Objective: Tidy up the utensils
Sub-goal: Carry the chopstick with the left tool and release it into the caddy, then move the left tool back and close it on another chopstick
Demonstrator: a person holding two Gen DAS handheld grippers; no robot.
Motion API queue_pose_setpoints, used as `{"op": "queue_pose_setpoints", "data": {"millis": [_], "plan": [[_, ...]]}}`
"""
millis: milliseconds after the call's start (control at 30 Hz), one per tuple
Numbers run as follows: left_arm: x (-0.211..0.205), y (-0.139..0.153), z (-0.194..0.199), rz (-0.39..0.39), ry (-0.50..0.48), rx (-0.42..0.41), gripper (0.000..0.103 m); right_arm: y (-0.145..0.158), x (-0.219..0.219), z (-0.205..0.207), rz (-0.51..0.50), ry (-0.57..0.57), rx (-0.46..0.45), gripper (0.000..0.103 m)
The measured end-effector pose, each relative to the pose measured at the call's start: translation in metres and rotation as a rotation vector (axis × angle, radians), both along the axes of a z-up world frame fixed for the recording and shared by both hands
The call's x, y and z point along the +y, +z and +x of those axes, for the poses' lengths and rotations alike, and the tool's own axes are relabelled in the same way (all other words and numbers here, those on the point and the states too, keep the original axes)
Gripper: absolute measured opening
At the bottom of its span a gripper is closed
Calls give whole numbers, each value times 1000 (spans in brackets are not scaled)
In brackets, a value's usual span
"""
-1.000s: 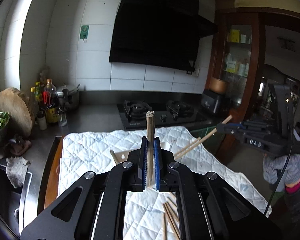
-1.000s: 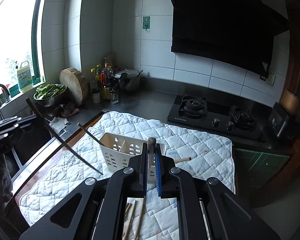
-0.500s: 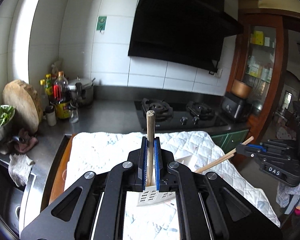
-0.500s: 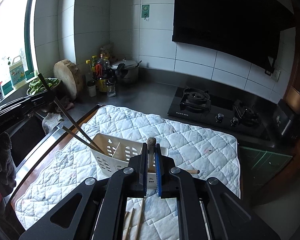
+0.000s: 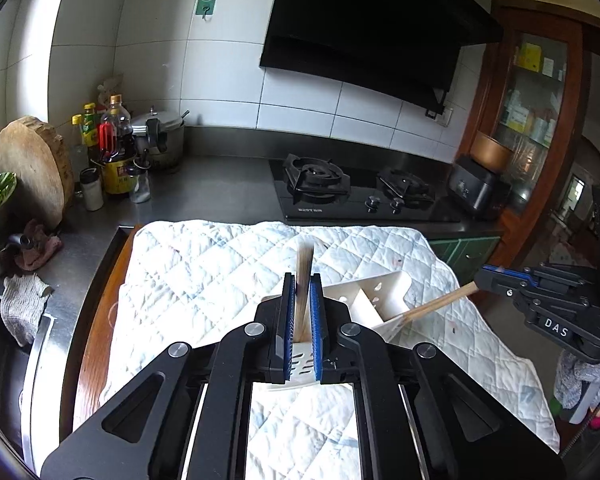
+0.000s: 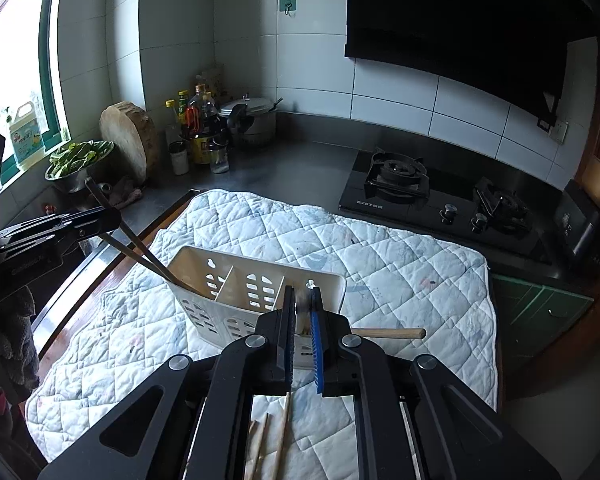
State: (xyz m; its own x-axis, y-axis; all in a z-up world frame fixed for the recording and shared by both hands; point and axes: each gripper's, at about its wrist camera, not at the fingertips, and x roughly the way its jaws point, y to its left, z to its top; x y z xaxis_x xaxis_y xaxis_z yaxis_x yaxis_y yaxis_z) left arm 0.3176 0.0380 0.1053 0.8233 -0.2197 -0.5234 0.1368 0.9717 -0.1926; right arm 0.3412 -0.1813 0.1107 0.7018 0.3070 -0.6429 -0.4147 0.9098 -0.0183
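Observation:
A white slotted caddy (image 6: pixel 236 276) stands on the quilted mat (image 6: pixel 379 256). My left gripper (image 5: pixel 301 294) holds wooden chopsticks (image 5: pixel 304 264) upright over the caddy (image 5: pixel 379 300). Its jaws are just starting to open, and the sticks between the pads look blurred. In the right wrist view the left gripper (image 6: pixel 104 216) shows at the left, its dark-looking chopsticks (image 6: pixel 140 246) slanting into the caddy's left compartment. My right gripper (image 6: pixel 301 308) is shut on a second pair (image 6: pixel 303 306), which is blurred at the top. In the left wrist view the right gripper (image 5: pixel 483 280) slants that pair (image 5: pixel 439 304) into the caddy.
Loose chopsticks (image 6: pixel 268 440) lie on the mat under my right gripper, and a wooden handle (image 6: pixel 391 333) lies right of the caddy. A gas hob (image 6: pixel 439 196) sits behind the mat. Bottles (image 6: pixel 200 128), a pot, a round chopping block (image 6: pixel 128 144) and a bowl of greens stand at the back left.
Both grippers have come down and closer to the caddy. The two pairs of chopsticks now reach into it. Each held pair sits lower between its pads than before.

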Motion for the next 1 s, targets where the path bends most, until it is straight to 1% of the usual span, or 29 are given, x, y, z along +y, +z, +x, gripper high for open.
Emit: {"op": "queue_pose_setpoints", "data": {"millis": [133,200,267,333,400,433,467,500,600,767,867,1000], "plan": [[-1,2,-5,4,-1,-5,9,4,-3,-5,9,-4,-18,10],[-2,5,-10,13,5,-15,13,8,-4,-11,9,-5,-32,14],[-3,9,-18,17,3,-24,13,12,-6,-19,17,-3,-41,15],[-4,12,-29,21,2,-35,13,15,-9,-31,27,4,-50,17],[-5,14,-43,31,-2,-45,14,17,-13,-45,28,11,-65,21],[-6,15,-49,33,-3,-50,16,17,-14,-53,31,15,-72,21],[-7,16,-57,37,-3,-54,21,17,-16,-60,38,20,-75,21],[-7,16,-65,42,-1,-57,24,17,-19,-68,46,26,-76,21],[-10,13,-89,62,-11,-63,24,11,-26,-92,66,38,-85,22],[-14,-4,-127,75,-34,-48,24,-9,-34,-129,64,43,-90,22],[-14,-21,-148,71,-46,-33,24,-25,-39,-147,64,40,-82,22],[-16,-51,-171,70,-58,6,24,-52,-46,-167,60,32,-61,22]]}}
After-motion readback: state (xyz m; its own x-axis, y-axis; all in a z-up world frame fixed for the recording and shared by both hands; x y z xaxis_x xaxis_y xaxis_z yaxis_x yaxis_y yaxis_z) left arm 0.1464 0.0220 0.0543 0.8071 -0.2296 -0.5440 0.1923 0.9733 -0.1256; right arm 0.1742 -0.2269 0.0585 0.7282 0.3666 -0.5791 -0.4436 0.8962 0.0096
